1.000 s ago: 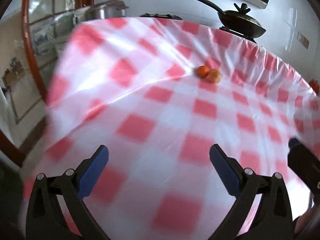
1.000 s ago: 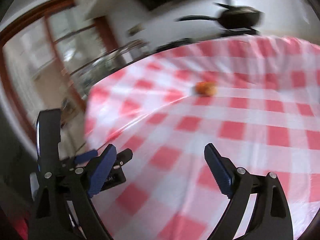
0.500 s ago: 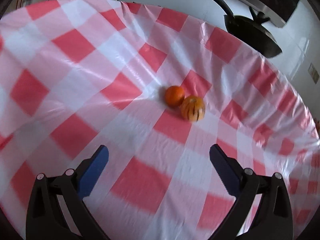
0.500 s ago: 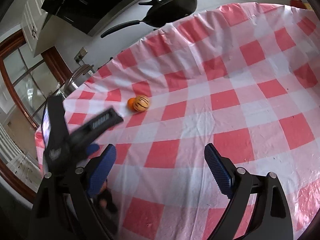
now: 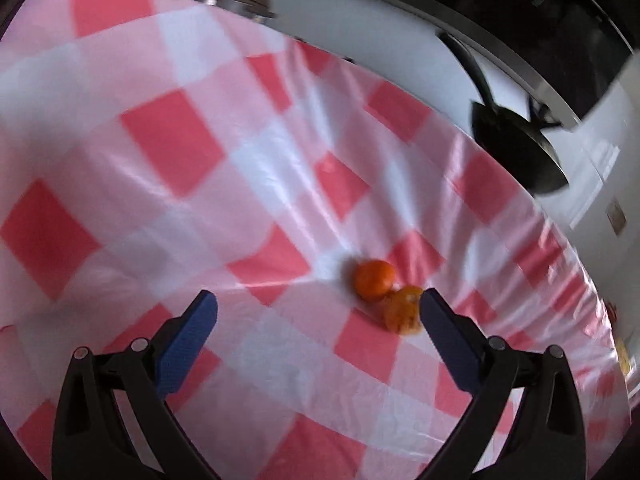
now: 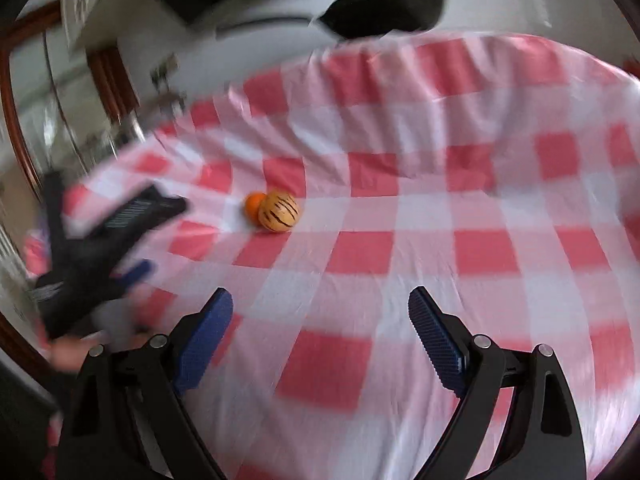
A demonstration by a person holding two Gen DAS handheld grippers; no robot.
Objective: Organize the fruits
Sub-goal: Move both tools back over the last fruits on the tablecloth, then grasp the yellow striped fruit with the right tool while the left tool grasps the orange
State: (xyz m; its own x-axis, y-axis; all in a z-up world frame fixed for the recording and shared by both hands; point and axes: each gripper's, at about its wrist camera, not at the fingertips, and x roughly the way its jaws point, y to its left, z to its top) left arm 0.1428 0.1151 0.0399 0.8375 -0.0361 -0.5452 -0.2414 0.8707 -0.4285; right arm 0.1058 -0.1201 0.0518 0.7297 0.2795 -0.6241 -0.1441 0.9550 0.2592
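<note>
Two small fruits lie touching on the red-and-white checked tablecloth (image 5: pixel 168 148): a plain orange one (image 5: pixel 374 279) and a striped orange one (image 5: pixel 402 309). In the left wrist view my left gripper (image 5: pixel 316 312) is open and empty, with the striped fruit just beside its right fingertip. In the right wrist view the plain fruit (image 6: pixel 253 203) sits behind the striped one (image 6: pixel 279 211), well ahead of my right gripper (image 6: pixel 320 312), which is open and empty. The left gripper (image 6: pixel 132 236) shows there at the left, blurred.
A black pan (image 5: pixel 516 152) stands beyond the table's far edge by the white wall; it also shows in the right wrist view (image 6: pixel 384 8). A wooden-framed door (image 6: pixel 112 80) stands at the left. The tablecloth (image 6: pixel 440 208) drapes over the far edge.
My left gripper has moved closer to the two fruits, which now sit near its right fingertip. My right gripper has moved closer to the table. Both stay open.
</note>
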